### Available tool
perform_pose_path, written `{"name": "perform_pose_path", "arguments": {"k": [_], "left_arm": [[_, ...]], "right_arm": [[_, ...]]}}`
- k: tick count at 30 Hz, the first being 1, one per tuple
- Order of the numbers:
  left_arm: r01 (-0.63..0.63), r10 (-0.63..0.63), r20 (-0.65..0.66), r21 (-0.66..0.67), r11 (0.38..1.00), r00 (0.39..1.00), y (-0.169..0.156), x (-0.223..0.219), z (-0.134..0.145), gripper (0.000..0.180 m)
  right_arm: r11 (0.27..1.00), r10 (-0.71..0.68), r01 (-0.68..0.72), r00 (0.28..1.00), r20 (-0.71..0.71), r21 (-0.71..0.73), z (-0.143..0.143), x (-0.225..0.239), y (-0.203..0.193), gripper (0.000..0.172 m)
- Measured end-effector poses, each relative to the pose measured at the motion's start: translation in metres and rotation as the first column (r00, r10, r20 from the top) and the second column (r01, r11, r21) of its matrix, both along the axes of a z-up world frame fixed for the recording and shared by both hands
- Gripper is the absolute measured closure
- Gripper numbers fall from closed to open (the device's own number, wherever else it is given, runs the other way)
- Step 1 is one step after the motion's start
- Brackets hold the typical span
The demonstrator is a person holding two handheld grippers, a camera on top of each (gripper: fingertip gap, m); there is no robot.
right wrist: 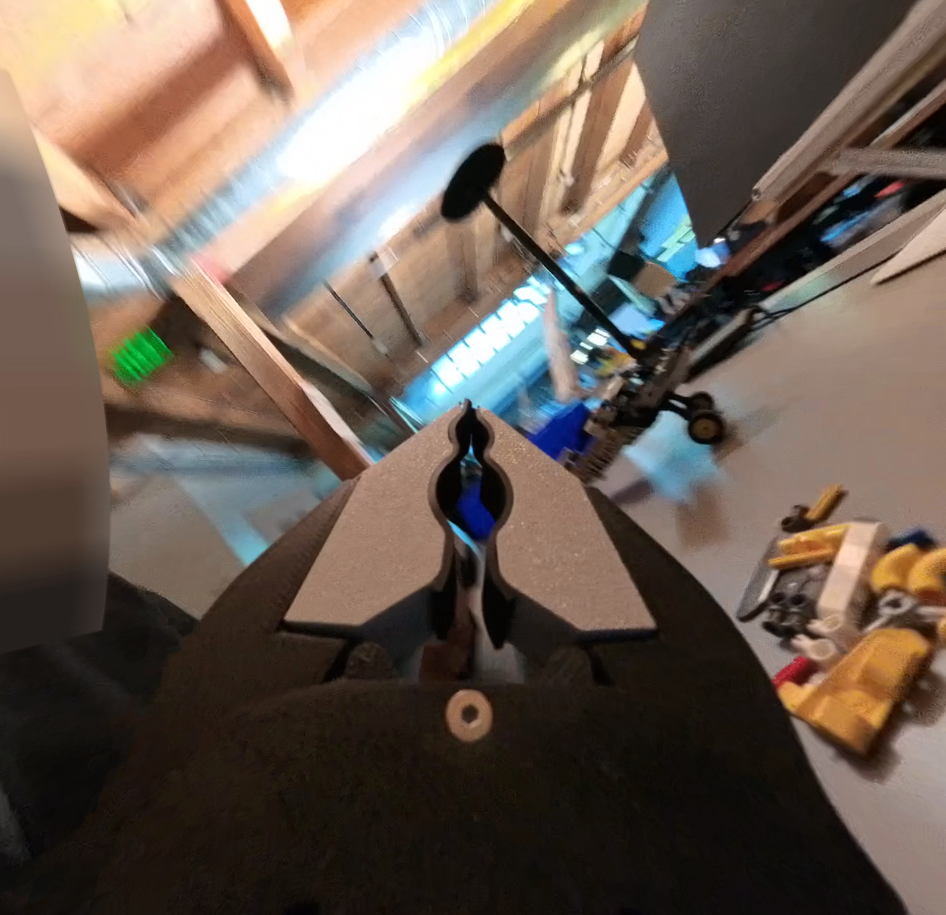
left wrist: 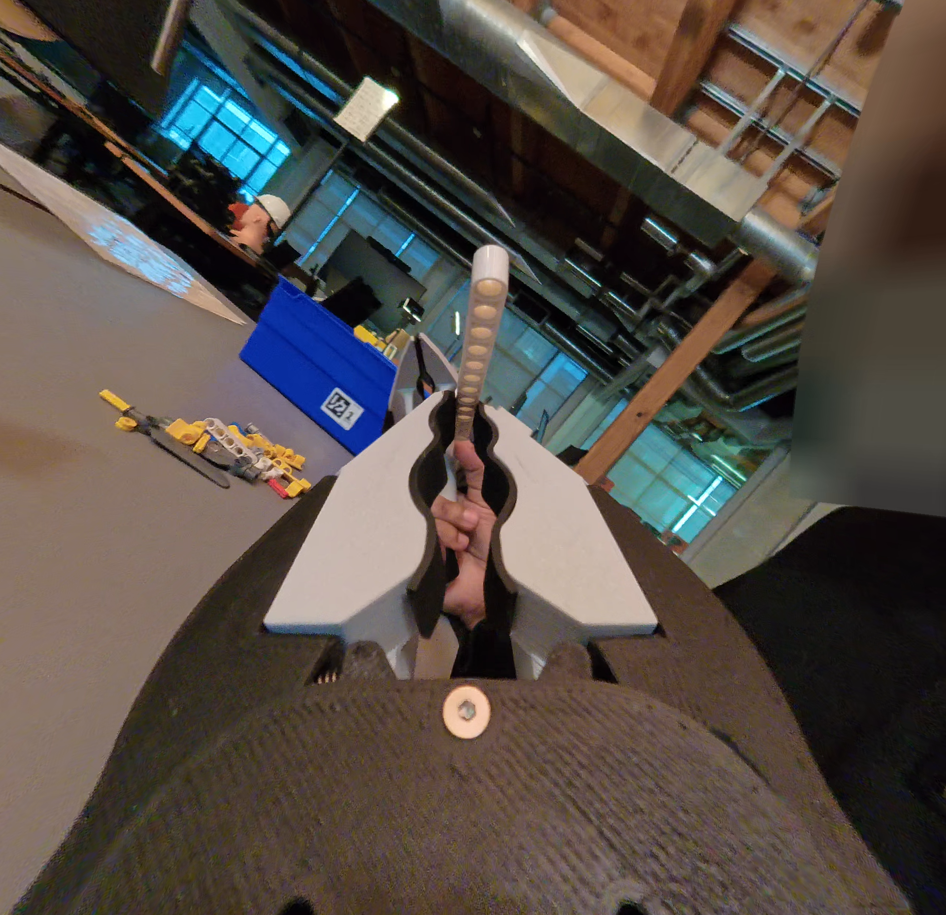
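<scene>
Left gripper point(left wrist: 465, 412) is clenched on a long white plastic beam with a row of round holes point(left wrist: 481, 327). The black wavy pads press its lower end at the tips, and the beam sticks up and away past the fingertips, held in the air above the grey table point(left wrist: 102, 557). A person's hand point(left wrist: 463, 527) shows through the gap between the fingers behind the beam.

Far left on the table lies a loose pile of small yellow, grey and white plastic building parts point(left wrist: 230, 445), with a thin black strap-like piece and a red bit at its near edge. Right of the pile stands a blue plastic bin point(left wrist: 312, 363) with a white square marker sticker on its side. The other gripper's grey tip point(left wrist: 422, 373) shows just behind the left gripper, beside the bin.

Right gripper point(right wrist: 468, 412) has its tips pressed together, with nothing seen between them; the view is motion-blurred. The same pile of parts point(right wrist: 844, 619) lies near right on the table point(right wrist: 819, 404). Farther right stands a dark wheeled model of small parts with a black wheel with a yellow hub point(right wrist: 705, 426) and a long black rod ending in a round black disc point(right wrist: 473, 181). The blue bin point(right wrist: 563, 429) shows as a blur past the fingertips.
</scene>
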State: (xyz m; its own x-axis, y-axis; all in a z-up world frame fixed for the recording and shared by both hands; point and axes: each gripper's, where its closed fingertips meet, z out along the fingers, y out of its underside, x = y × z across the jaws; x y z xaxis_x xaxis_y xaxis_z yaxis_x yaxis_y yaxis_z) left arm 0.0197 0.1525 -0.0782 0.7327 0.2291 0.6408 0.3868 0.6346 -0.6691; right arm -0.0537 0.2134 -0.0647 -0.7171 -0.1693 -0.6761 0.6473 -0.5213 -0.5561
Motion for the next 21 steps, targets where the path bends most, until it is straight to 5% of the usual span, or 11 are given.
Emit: {"name": "perform_pose_path", "arguments": {"k": [2, 4, 6, 10, 15, 21], "left_arm": [[-0.033, 0.032, 0.027, 0.023, 0.999, 0.999, -0.008, -0.002, -0.001, 0.177], [-0.036, 0.035, 0.041, 0.009, 0.999, 0.999, -0.01, -0.006, -0.003, 0.178], [-0.053, 0.053, 0.019, -0.022, 0.998, 0.998, -0.013, -0.007, -0.003, 0.177], [-0.035, 0.036, 0.012, -0.013, 0.999, 0.999, -0.016, -0.006, -0.002, 0.178], [-0.02, 0.021, 0.006, -0.04, 0.999, 1.0, -0.011, -0.004, -0.003, 0.177], [-0.013, 0.013, 0.004, -0.043, 0.999, 1.0, -0.008, -0.003, -0.002, 0.177]], "right_arm": [[0.968, -0.008, 0.062, 0.977, -0.215, 0.245, -0.003, 0.023, -0.029, 0.172], [0.935, 0.024, 0.097, 0.942, -0.336, 0.34, -0.007, 0.041, -0.053, 0.172], [0.931, 0.07, 0.061, 0.938, -0.34, 0.36, -0.01, 0.047, -0.061, 0.169], [0.934, 0.23, -0.139, 0.938, -0.258, 0.33, -0.012, 0.061, -0.071, 0.137], [0.92, 0.247, -0.129, 0.924, -0.293, 0.37, -0.013, 0.069, -0.078, 0.165], [0.923, 0.26, -0.154, 0.926, -0.274, 0.354, -0.011, 0.069, -0.075, 0.168]]}}
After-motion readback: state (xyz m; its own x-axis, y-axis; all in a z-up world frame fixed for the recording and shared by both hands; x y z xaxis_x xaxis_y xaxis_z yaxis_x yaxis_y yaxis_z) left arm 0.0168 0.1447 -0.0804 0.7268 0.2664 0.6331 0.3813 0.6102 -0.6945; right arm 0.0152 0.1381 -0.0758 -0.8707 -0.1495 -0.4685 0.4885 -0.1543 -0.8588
